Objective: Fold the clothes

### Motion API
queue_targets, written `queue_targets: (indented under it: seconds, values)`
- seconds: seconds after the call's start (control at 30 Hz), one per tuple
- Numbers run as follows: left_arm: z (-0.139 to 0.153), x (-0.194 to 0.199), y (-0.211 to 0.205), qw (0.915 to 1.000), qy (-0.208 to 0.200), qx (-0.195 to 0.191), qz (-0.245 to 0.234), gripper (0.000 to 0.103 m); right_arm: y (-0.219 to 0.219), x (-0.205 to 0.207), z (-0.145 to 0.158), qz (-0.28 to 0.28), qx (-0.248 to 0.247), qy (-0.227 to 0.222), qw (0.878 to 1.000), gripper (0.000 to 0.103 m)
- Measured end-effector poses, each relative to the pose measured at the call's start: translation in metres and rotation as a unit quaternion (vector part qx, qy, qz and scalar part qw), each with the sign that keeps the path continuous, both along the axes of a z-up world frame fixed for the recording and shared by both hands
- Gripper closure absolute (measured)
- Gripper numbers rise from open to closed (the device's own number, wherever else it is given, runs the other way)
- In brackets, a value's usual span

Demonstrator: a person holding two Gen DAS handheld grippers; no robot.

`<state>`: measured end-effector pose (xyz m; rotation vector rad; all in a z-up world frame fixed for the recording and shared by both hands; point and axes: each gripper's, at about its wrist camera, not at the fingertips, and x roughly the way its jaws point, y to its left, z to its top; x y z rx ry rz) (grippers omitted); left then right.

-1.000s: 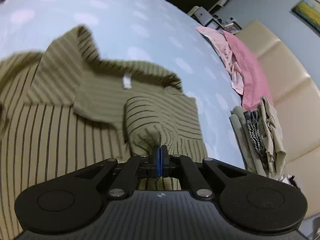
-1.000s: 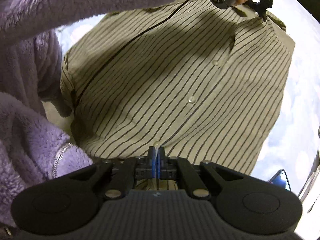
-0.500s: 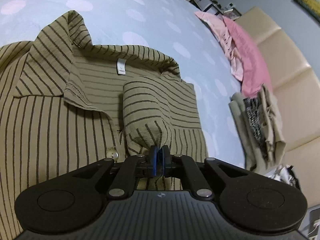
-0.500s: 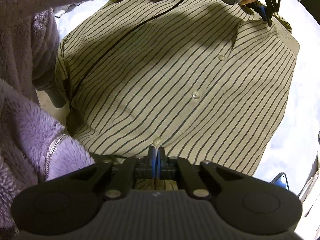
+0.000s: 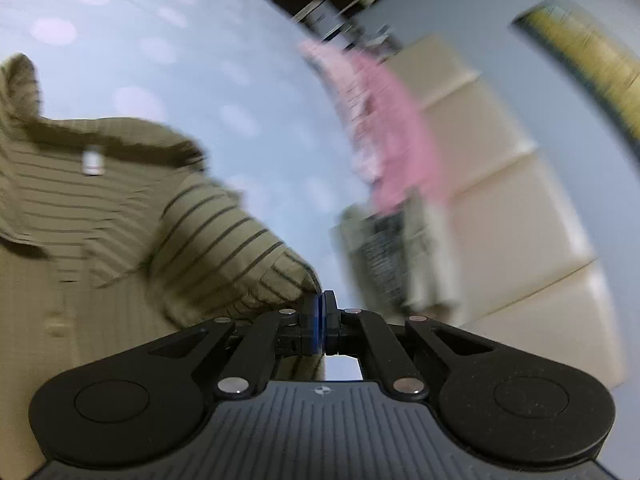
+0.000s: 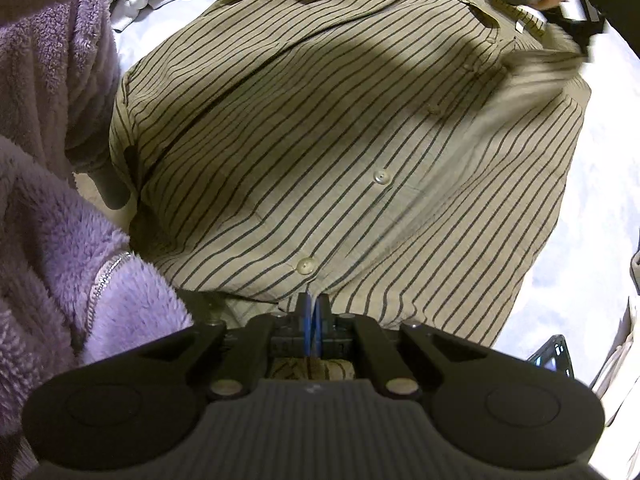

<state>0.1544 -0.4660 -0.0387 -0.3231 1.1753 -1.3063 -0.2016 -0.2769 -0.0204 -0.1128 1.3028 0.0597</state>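
An olive striped button shirt (image 6: 340, 152) lies front up on a pale blue dotted bedsheet (image 5: 208, 72). My left gripper (image 5: 319, 300) is shut on the shirt's shoulder fold (image 5: 224, 240) near the collar and lifts it; it also shows blurred at the top right of the right wrist view (image 6: 576, 36). My right gripper (image 6: 313, 304) is shut on the shirt's bottom hem by the button placket. The white neck label (image 5: 91, 162) shows inside the collar.
A pink garment (image 5: 392, 140) and a pile of grey and beige clothes (image 5: 396, 256) lie at the bed's far side, against a beige padded headboard (image 5: 500, 184). My purple fleece sleeve (image 6: 52, 216) fills the left. A phone (image 6: 554, 354) lies at the right.
My left gripper has pulled the shoulder fold up and to the right, away from the collar; its view is motion blurred. My right gripper keeps its hold on the hem.
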Motion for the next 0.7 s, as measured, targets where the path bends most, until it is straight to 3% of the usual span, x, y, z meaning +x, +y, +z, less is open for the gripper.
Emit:
queue_targets:
  seconds: [0.07, 0.17, 0.37, 0.43, 0.5, 0.57, 0.63, 0.7]
  values:
    - [-0.003, 0.003, 0.006, 0.9996, 0.011, -0.023, 0.011, 0.103, 0.0, -0.001, 0.001, 0.0, -0.002, -0.003, 1.0, 0.101]
    - [-0.029, 0.016, 0.023, 0.9992, 0.019, -0.008, 0.035, 0.103, 0.0, -0.003, 0.0, -0.002, -0.002, -0.005, 1.0, 0.101]
    - [-0.081, 0.041, 0.059, 0.9937, 0.045, 0.065, 0.08, 0.103, 0.0, -0.003, -0.003, 0.001, 0.003, 0.001, 1.0, 0.101]
    - [-0.077, 0.045, 0.058, 0.9937, 0.045, 0.067, 0.078, 0.101, 0.002, -0.001, -0.004, 0.005, 0.004, 0.004, 1.0, 0.101]
    - [-0.072, 0.05, 0.057, 0.9937, 0.045, 0.068, 0.076, 0.09, 0.003, 0.0, -0.005, 0.008, 0.005, 0.007, 1.0, 0.101]
    - [-0.068, 0.054, 0.056, 0.9938, 0.045, 0.07, 0.074, 0.071, 0.003, 0.001, -0.007, 0.008, 0.005, 0.01, 1.0, 0.101]
    - [-0.063, 0.058, 0.054, 0.9938, 0.045, 0.071, 0.072, 0.062, 0.002, 0.003, -0.008, 0.008, 0.006, 0.013, 1.0, 0.101]
    - [-0.059, 0.062, 0.053, 0.9939, 0.045, 0.073, 0.07, 0.06, 0.003, 0.004, -0.009, 0.009, 0.007, 0.015, 1.0, 0.101]
